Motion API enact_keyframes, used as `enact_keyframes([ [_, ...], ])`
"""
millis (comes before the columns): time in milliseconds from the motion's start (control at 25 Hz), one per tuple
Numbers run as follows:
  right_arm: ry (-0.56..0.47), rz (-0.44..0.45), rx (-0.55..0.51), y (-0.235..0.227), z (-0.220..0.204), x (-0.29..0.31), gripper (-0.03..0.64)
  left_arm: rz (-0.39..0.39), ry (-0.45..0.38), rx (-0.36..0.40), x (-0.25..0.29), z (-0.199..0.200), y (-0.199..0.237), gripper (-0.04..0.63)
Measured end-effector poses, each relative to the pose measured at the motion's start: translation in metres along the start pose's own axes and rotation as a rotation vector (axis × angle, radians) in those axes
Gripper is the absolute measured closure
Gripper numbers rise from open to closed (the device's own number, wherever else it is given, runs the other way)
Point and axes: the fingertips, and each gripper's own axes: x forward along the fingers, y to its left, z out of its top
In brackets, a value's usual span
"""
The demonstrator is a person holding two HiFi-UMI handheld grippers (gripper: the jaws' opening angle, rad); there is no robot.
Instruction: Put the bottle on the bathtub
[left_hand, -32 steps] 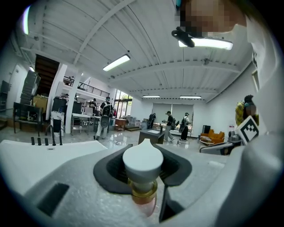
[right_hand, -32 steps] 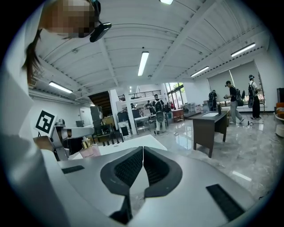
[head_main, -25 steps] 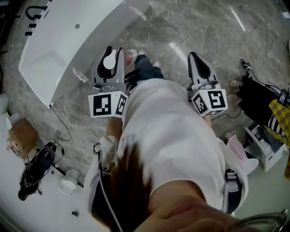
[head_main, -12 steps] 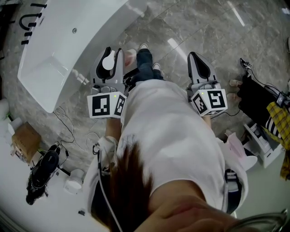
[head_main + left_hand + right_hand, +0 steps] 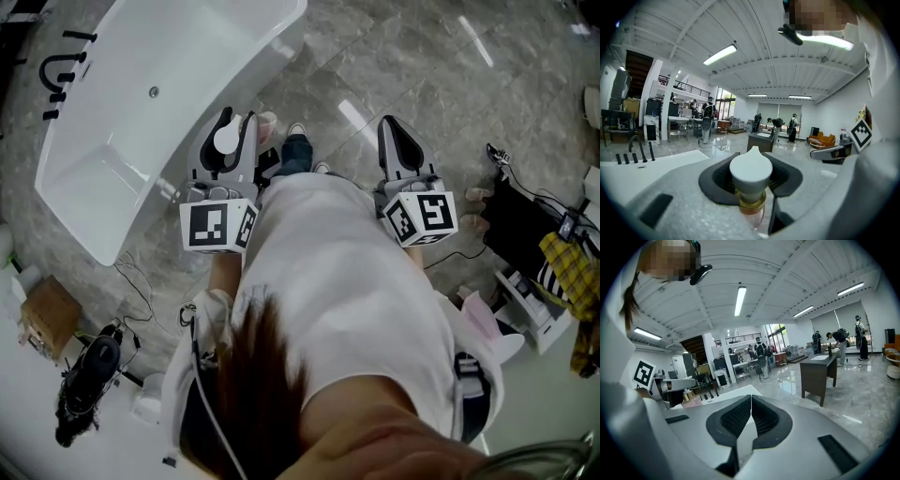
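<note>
Left gripper view: left hand-held gripper (image 5: pixel 751 163) clamps white-capped, gold-collared bottle (image 5: pixel 751 177).

Grey marble-tile floor (image 5: pixel 403 66), glossy, with light reflections. White bathtub (image 5: pixel 239 80) stands on it toward the far left. Thin cable (image 5: pixel 141 277) loops on the tiles just beside the tub's near end. Cardboard box (image 5: pixel 47 314) and black machine (image 5: pixel 84 375) at the left edge. White rack (image 5: pixel 530 302) at the right. Person's shoes (image 5: pixel 298 132) stand beside the tub.

Grey marble floor (image 5: pixel 422 84), cardboard box (image 5: pixel 45 314), yellow checked cloth (image 5: pixel 561 264), dark table (image 5: pixel 818 371)
</note>
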Motion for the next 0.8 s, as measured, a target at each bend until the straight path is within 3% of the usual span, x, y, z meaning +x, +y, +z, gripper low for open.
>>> enact_keyframes([
  [360,-0.011,-0.004,0.013,0.011,0.009,0.036,0.604,-0.036,-0.006,0.005,0.024,0.009,0.025,0.453],
  [800,0.030,0.025,-0.010,0.000,0.022,0.066,0.604,0.018,0.006,-0.038,0.044,0.009,0.040,0.453],
])
